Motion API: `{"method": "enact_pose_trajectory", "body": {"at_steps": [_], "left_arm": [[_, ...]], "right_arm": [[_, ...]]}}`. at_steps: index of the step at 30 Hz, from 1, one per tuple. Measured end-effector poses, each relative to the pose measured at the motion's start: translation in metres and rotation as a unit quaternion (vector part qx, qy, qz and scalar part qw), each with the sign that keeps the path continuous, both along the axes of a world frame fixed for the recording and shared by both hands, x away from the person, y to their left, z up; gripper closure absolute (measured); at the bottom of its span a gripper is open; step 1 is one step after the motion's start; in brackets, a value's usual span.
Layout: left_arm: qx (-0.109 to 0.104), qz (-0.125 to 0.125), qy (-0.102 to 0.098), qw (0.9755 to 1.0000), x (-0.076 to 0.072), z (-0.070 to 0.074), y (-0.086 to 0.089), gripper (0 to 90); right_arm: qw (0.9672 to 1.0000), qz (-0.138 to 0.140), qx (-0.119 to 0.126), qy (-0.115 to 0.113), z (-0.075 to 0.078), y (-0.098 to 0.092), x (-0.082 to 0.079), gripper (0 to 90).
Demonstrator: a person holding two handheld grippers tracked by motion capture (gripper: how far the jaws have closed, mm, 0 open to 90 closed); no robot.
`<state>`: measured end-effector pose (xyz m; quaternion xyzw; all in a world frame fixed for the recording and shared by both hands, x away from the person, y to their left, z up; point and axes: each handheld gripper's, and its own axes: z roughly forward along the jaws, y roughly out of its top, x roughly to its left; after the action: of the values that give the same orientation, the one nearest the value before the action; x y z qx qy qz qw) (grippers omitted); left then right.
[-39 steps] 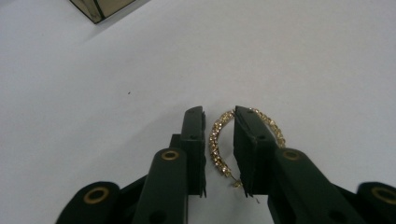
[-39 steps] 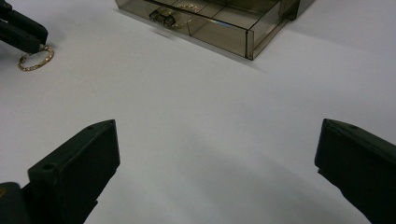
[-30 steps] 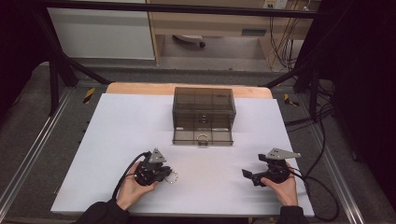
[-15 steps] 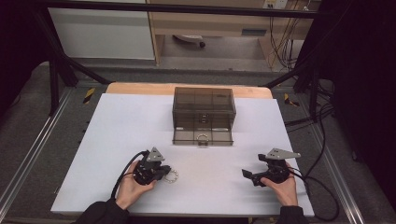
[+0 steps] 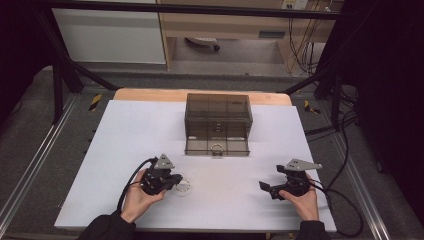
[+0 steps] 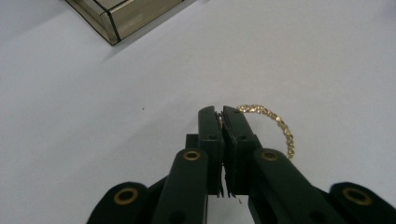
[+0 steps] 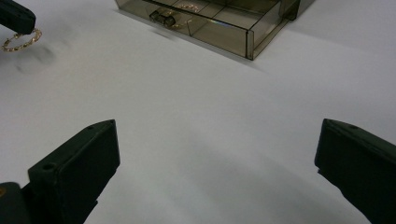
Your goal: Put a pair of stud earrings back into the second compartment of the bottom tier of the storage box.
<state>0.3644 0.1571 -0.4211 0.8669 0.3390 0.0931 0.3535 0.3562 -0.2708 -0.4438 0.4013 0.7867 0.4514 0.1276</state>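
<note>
Left gripper jaws pinched together on a gold chain bracelet, which loops out beside the tips on the white table. Right gripper jaws wide apart, nothing between; smoky clear drawer box sits well ahead of both.

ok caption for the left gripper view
Left gripper shut on a gold bracelet lying on the white table.

Part of the gold chain bracelet behind the left tongs
</note>
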Motion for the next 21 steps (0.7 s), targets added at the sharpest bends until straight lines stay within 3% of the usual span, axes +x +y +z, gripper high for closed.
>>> {"method": "enact_pose_trajectory", "body": {"at_steps": [21], "left_arm": [[-0.011,-0.004,-0.005,0.9999,0.022,0.021,-0.015,86.7]], "right_arm": [[1.0000,-0.001,0.000,-0.001,0.000,0.000,0.000,0.6]]}}
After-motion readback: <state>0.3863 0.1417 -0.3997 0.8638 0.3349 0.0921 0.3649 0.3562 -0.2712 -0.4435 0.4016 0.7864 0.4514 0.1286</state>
